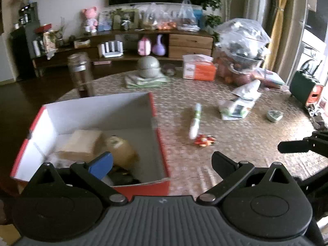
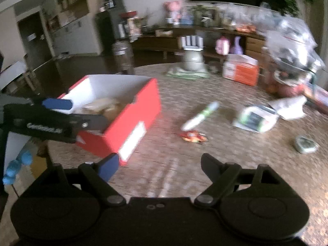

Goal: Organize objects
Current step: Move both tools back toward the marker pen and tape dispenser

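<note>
Reading any writing is difficult: only some pale letters on the black arm of the left gripper (image 2: 86, 114) show in the right wrist view, too blurred to spell, and the white label on the red side of the shoe box (image 2: 123, 121) cannot be read either.

At the left of the table (image 1: 246, 135) stands this box, red outside and white inside. It holds a tan block (image 1: 80, 143) and an amber bottle (image 1: 121, 149) lying side by side. The left gripper is above the near end of the box, its jaws spread wide and holding nothing.

Right of the box, on the bare cloth, lies a white and green tube (image 1: 195, 121), and just beside its near end a small red and yellow toy (image 1: 205, 140). Further right is a white and green packet (image 1: 235, 107), then a small pale tin (image 1: 274, 115). The right gripper (image 2: 160, 166) is over the cloth in front of the toy, jaws apart and empty.

Behind stand a glass jar (image 1: 80, 71), grey bowls (image 1: 148, 66) and an orange tissue box (image 1: 198, 68).
</note>
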Demonstrator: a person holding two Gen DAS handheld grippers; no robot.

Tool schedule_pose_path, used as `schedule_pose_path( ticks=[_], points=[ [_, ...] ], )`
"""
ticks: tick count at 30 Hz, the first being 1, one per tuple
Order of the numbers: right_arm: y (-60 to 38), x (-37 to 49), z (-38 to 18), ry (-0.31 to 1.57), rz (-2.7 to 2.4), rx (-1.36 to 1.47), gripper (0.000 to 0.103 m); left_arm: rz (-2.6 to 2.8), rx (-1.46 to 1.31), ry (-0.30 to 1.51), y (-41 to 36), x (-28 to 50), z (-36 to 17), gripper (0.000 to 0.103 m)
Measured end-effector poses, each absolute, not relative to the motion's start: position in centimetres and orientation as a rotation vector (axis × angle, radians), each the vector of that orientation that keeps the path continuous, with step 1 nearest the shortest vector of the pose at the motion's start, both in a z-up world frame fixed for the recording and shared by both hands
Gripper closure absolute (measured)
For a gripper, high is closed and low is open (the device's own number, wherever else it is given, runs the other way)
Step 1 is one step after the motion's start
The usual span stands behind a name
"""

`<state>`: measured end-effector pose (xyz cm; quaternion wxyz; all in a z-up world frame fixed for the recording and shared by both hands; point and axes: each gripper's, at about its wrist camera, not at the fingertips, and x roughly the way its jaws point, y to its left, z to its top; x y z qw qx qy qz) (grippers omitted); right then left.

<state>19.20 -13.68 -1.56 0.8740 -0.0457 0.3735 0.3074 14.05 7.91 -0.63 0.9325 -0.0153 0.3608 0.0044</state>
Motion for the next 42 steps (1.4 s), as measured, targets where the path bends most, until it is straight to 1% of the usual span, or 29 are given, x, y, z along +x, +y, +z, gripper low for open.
schedule_pose_path(
  ticks=[17,25,32,42],
  points=[
    [-24.7,25.5,-3.2,0.806,0.468,-0.064,0.016,-0.11,-0.008,0.827,-1.1,21.4,-3.4,0.0],
    [-28.5,29.8,-5.1,0.836,0.382,-0.051,0.016,-0.067,-0.035,0.871,-1.6,26.2,-4.8,0.0],
    [-31.9,34.5,-6.5,0.87,0.266,-0.007,0.016,-0.049,-0.007,0.939,-1.7,30.7,-7.2,0.0],
    [-34.1,41.6,-8.8,0.924,0.083,0.059,0.016,-0.003,0.077,0.977,-2.3,35.7,-9.9,0.0]
  ],
)
